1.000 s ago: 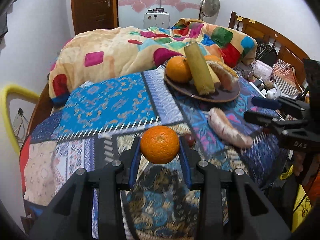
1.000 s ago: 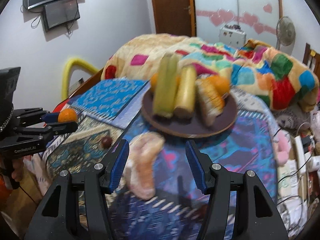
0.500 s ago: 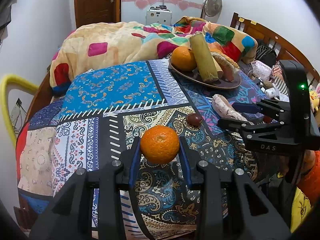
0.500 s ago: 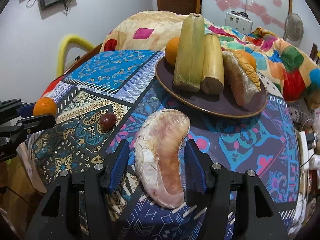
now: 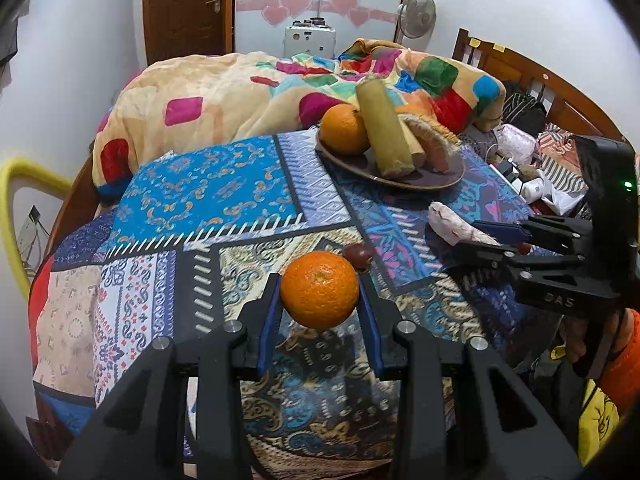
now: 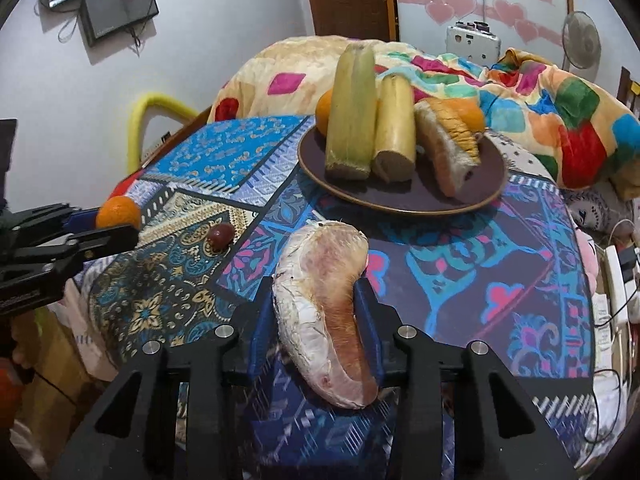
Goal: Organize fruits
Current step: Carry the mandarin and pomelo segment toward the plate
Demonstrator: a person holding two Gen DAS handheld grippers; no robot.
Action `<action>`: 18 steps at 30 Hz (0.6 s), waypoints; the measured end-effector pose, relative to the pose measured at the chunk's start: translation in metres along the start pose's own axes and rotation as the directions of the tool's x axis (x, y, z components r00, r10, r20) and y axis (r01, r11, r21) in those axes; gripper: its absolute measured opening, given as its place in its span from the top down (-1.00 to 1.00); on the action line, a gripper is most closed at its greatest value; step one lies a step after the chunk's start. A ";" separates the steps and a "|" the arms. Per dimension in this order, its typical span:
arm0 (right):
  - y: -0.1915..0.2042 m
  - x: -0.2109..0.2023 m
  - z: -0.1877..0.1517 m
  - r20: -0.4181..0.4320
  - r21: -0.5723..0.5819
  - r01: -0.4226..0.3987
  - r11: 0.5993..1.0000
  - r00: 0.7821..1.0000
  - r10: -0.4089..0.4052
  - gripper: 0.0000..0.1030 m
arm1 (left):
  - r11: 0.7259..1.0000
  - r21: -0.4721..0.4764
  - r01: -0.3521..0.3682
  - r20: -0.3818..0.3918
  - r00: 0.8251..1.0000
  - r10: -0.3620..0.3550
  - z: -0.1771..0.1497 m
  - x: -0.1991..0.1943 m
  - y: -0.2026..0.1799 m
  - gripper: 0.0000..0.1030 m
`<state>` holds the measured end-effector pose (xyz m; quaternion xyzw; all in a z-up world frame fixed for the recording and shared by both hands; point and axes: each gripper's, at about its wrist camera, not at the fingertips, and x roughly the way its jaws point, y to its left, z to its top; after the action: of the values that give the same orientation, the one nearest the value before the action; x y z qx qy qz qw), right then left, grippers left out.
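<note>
Orange mandarin (image 5: 319, 289) sits clamped in the left hand-held gripper (image 5: 320, 312); the right hand-held gripper (image 6: 316, 336) squeezes a pomelo wedge (image 6: 324, 312), both likely bound for the brown plate (image 6: 486, 184) ahead.

Cover: a patchwork cloth (image 5: 208, 200) in blue and patterned panels, spread over the bed.
Blanket: a cream blanket (image 5: 224, 100) with bright coloured squares, heaped at the far end.
Door: brown wood (image 5: 186, 4), shut, in the far wall.
Fan: a standing fan (image 5: 417, 14) by the far wall.
Headboard: wooden rails (image 5: 520, 68) on the right.
Screen: dark, mounted on the wall (image 6: 118, 10).
Yellow tube: curved (image 6: 154, 110), beside the bed.
</note>
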<state>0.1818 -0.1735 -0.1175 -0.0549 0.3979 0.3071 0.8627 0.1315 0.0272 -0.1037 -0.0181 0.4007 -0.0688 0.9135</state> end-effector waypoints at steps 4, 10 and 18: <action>-0.003 -0.022 0.003 0.056 0.002 0.006 1.000 0.998 -0.006 0.30 | 1.000 0.007 0.009 0.007 1.000 -0.009 0.010 0.004 -0.009 0.30; -0.016 -0.041 0.021 0.127 -0.008 0.044 0.999 0.991 -0.043 0.58 | 1.000 0.017 0.021 0.026 0.999 -0.021 0.032 0.015 -0.020 0.30; -0.037 -0.024 0.030 0.101 -0.025 0.057 0.998 0.993 -0.054 0.82 | 1.000 0.010 0.028 0.036 0.999 -0.028 0.061 0.040 -0.023 0.30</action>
<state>0.2100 -0.2047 -0.0854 -0.0624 0.3483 0.2907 0.8890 0.2002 -0.0027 -0.0895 -0.0205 0.3834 -0.0830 0.9196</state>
